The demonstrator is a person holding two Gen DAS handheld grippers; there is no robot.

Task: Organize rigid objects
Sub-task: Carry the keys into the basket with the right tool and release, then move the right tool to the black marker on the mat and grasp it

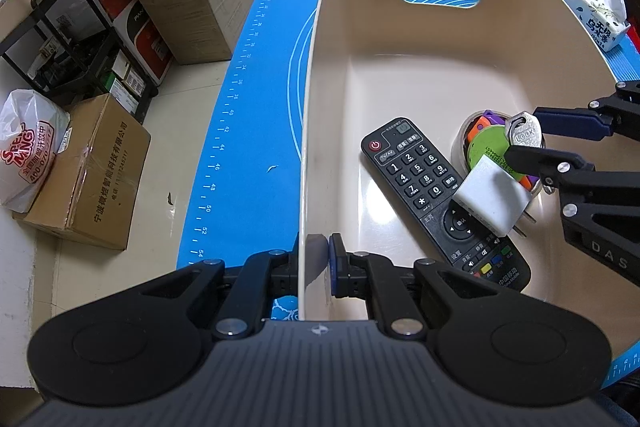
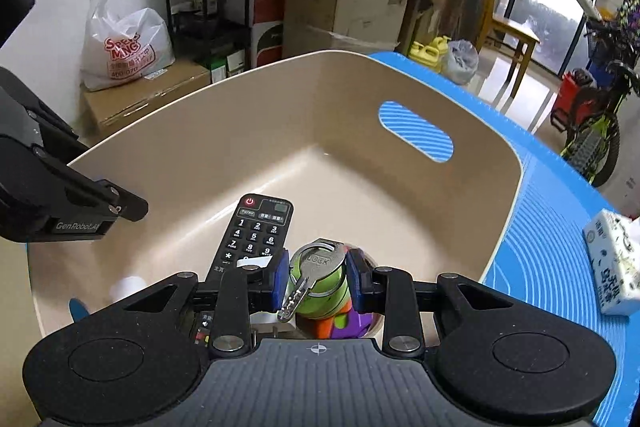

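The left tool (image 1: 318, 263) is pinching the near wall of the beige bin (image 1: 316, 75), while the right tool (image 2: 318, 281) is gripping a silver key (image 2: 314, 273) over the bin's clutter. Beyond it, a black remote (image 2: 252, 233) is lying on the bin floor, and the bin is sitting on the blue-matted counter (image 1: 248, 115).

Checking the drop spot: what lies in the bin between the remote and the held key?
The white charger, leaning on the remote, below the key in the right tongs. Left wrist view.

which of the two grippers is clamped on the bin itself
The left gripper, shut on the near rim of the beige plastic bin. The right gripper instead holds a silver key above the bin's contents.
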